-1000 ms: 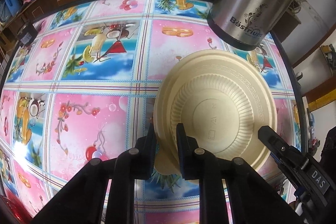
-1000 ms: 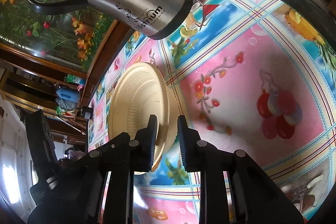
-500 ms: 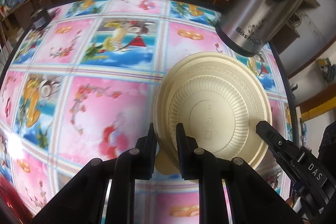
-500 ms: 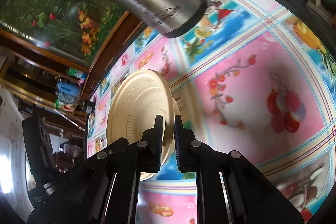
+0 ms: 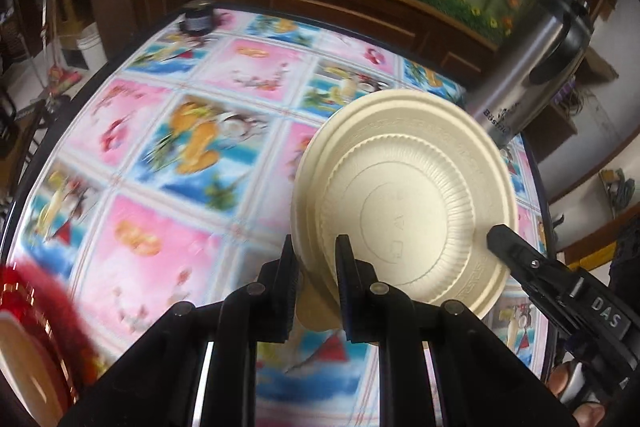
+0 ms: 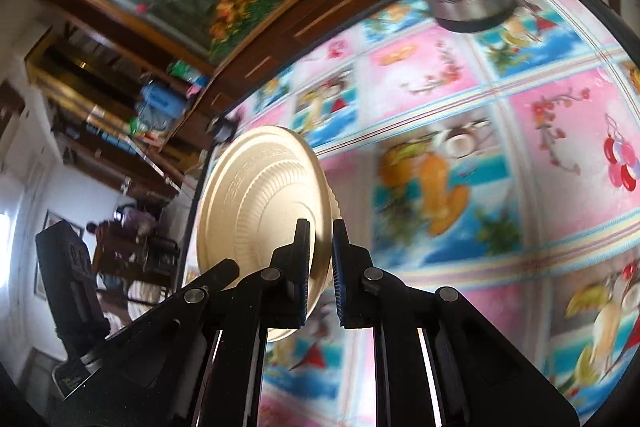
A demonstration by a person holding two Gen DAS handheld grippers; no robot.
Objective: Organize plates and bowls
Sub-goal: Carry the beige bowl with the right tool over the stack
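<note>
Your left gripper (image 5: 314, 259) is clenched on the rim of the cream, round, ribbed plastic plate (image 5: 404, 211), the rim pinched between both pads at the plate's 7 o'clock edge in the left wrist view. The plate is tilted with its underside facing that camera, held clear above the pink and blue picture-print tablecloth (image 5: 168, 187). Your right gripper (image 6: 320, 259) is also clenched on the same plate (image 6: 260, 211), its pads closed on the rim at the plate's 5 o'clock edge in the right wrist view, where the plate stands nearly on edge. In the left wrist view, your right gripper's black finger reaches the plate at its 4 o'clock edge. The tall stainless-steel jug with a black handle (image 5: 524, 67) stands at 2 o'clock from the plate, near it; whether they touch cannot be told. A small dark jar (image 5: 198, 17) sits at the table's far edge, at 11 o'clock, well apart. A red-rimmed dish (image 5: 24, 339), blurred, lies at 8 o'clock in the left wrist view.
</note>
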